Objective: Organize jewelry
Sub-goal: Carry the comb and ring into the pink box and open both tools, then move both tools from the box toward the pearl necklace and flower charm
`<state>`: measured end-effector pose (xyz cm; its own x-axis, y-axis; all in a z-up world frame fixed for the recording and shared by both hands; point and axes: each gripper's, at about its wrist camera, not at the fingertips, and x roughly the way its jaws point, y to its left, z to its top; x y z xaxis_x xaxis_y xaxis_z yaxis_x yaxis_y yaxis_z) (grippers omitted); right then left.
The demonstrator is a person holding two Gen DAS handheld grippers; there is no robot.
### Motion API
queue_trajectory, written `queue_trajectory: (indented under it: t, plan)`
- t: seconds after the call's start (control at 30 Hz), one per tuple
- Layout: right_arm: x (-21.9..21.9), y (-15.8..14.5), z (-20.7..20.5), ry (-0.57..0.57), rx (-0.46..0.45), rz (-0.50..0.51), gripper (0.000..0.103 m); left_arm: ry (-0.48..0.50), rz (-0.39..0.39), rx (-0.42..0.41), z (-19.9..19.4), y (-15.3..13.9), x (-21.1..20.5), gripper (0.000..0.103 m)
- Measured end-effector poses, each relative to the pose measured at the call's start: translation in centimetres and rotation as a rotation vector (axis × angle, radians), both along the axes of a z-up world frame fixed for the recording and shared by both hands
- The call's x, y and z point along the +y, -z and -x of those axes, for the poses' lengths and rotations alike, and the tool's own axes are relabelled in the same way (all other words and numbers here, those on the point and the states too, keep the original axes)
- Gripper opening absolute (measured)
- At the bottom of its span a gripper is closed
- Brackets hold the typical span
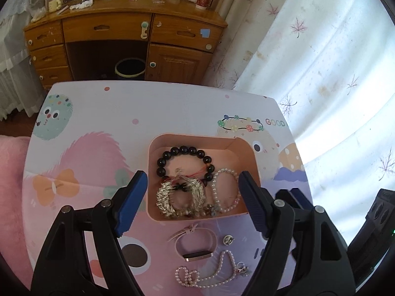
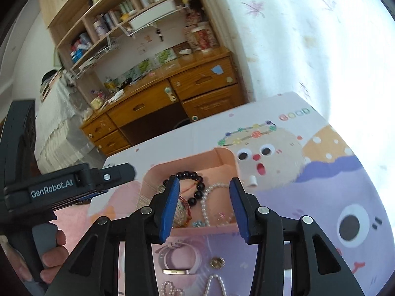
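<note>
The left gripper (image 1: 191, 192) hangs over the near half of a pink box (image 1: 246, 148), its blue pads (image 1: 130, 197) spread wide and holding nothing; one finger stands outside the box's left wall, the other over its right wall. In the right wrist view the same tool shows at the far left, a hand (image 2: 53, 254) wrapped round its grip, with "GenRobot.AI" printed in white on the black body.

The right gripper (image 2: 203, 204) is also spread wide and empty, hovering over the box's near wall.

Inside the box, from left to right, lie a silver bracelet (image 1: 170, 197), a dark bead bracelet (image 1: 185, 151) behind it, and a pearl bracelet (image 1: 226, 190) against the right side. On the table (image 1: 98, 113) just in front of the box lie a pink band with a metal bar (image 1: 197, 246), a small round silver piece (image 1: 228, 240) to its right, and a loose pearl necklace (image 1: 209, 271) nearest the camera.

The tabletop's cartoon print carries the letters "GOOD" near its right rear corner. Left of the box the table is bare right out to its edge; on the right it ends close against a pale curtain (image 1: 321, 61). Beyond the far edge stands a wooden desk (image 1: 123, 27).
</note>
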<state>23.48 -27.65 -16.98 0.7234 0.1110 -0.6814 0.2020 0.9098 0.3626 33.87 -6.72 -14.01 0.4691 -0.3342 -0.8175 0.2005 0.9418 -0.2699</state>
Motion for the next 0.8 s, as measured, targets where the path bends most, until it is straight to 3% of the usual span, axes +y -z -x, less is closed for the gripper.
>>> queue_trajectory:
  t: [0.3, 0.5, 0.63, 0.8]
  plan:
    - [-1.8, 2.3, 4.3, 0.091, 0.077, -0.079, 0.043, 0.07, -0.046, -0.035, 2.6, 0.7, 0.9, 0.077]
    - [-1.7, 4.8, 8.0, 0.13, 0.162, -0.132, 0.043, 0.107, -0.022, -0.014, 5.4, 2.3, 2.0, 0.077]
    - [-1.0, 6.6, 10.3, 0.123, 0.218, -0.201, 0.043, 0.168, -0.048, 0.015, 7.8, 3.6, 2.2, 0.077]
    - [1.0, 7.9, 12.8, 0.104, 0.287, -0.182, 0.043, 0.244, -0.063, 0.071, 10.9, 5.4, 2.4, 0.077]
